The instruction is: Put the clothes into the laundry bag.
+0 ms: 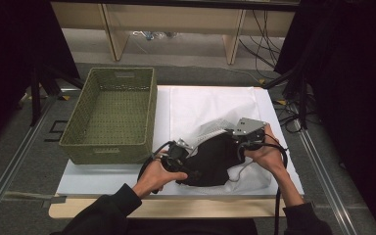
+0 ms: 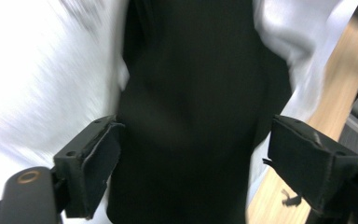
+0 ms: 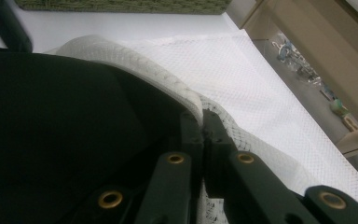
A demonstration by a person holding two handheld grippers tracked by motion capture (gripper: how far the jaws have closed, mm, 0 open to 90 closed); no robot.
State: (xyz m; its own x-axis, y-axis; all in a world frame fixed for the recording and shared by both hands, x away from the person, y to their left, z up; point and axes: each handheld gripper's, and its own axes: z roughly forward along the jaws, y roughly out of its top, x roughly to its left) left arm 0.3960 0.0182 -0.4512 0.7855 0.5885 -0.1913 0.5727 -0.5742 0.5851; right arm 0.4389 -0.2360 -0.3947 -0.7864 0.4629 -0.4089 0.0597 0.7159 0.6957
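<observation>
Black garment half inside white mesh laundry bag at table's near edge | we clamp bag rim with right gripper | left gripper wide, straddling garment unpressed | garment's long axis runs ahead between jaws.
</observation>
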